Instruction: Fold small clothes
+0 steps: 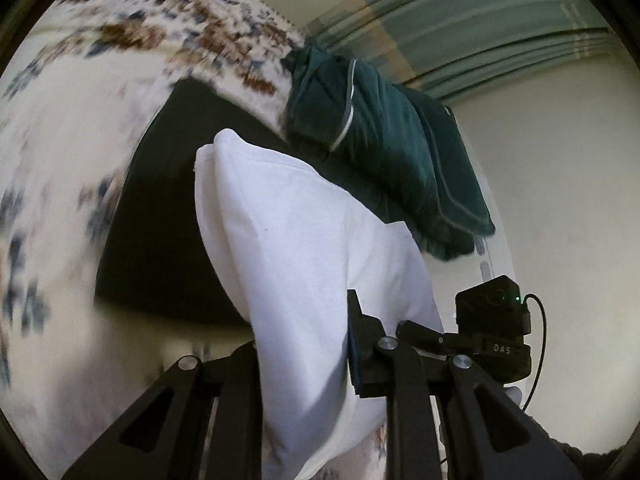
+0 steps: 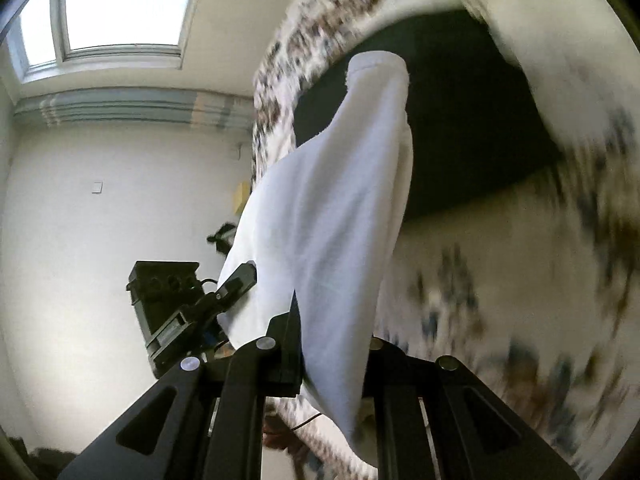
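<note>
You've got the white garment [image 1: 304, 264] lifted off the bed, pinched in both grippers at once: left gripper [image 1: 304, 360] has its fingers clenched on the cloth near one bottom edge, right gripper [image 2: 332, 336] is clamped on it the same way. From each set of fingers the cloth runs straight ahead and away, long axis along the fingers, narrowing toward a rounded, hemmed end [image 2: 378, 68] at the far tip, prob. a sleeve or leg, can't tell which. Below/behind that far end is the dark mat [image 1: 160, 216], a flat matte sheet lying on the floral bedspread [image 1: 60, 128], which is blurred w/ motion in both views. So the relation that matters: garment hangs btwn your two grips w/ its free end pointing toward the mat; neither hand is clearly nearer, they're close together, the other gripper's camera block [image 1: 494, 328] sits just beside your left fingers. Fabric looks like soft knit cotton, thin, limp, w/ gentle vertical folds, so it'll drape and slump rather than hold shape; I'd guess you need to spread your grips apart to tension it before laying it flat. A dark green quilted item [image 1: 384, 152] w/ pale piping lies at the mat's far edge, apart from the white piece.
</note>
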Demonstrator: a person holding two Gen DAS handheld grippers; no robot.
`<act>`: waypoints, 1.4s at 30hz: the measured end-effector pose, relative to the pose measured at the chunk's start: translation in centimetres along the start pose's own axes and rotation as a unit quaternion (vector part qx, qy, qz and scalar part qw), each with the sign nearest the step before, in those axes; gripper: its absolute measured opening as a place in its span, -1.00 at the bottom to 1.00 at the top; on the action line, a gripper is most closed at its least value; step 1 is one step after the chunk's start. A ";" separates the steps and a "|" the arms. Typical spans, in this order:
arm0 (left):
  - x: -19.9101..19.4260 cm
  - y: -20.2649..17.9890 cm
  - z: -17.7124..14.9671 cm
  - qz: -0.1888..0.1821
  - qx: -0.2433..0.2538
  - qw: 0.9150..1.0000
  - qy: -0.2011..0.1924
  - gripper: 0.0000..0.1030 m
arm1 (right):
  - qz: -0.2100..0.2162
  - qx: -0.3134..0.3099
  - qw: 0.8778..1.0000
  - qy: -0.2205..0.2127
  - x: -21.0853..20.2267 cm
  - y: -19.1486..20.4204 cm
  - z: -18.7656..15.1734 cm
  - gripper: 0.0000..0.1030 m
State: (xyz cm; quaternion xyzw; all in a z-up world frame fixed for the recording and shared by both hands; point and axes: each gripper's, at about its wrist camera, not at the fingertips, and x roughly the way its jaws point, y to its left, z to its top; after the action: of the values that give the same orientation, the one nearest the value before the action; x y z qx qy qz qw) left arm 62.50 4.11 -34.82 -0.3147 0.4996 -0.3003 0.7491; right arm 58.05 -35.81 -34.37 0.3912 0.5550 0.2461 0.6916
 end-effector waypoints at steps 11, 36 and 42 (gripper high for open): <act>7.8 5.5 5.9 0.094 -0.009 0.994 0.057 -0.53 | -0.084 -0.008 0.996 0.020 7.1 -2.9 11.0 -0.76; -1.6 -7.2 -2.3 0.387 0.148 0.909 -0.055 1.00 | -0.512 -0.130 0.842 -0.110 -0.3 9.1 -2.7 1.00; -7.0 -13.5 -6.2 0.406 0.159 0.896 -0.090 1.00 | -0.514 -0.156 0.828 -0.162 -6.0 16.2 -9.2 1.00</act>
State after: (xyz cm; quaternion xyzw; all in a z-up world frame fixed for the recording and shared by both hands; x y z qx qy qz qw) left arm 52.62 0.02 -22.38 0.0127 0.4601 -0.0162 0.8876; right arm 49.16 -28.71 -18.50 -0.0295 0.5099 -0.1291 0.8500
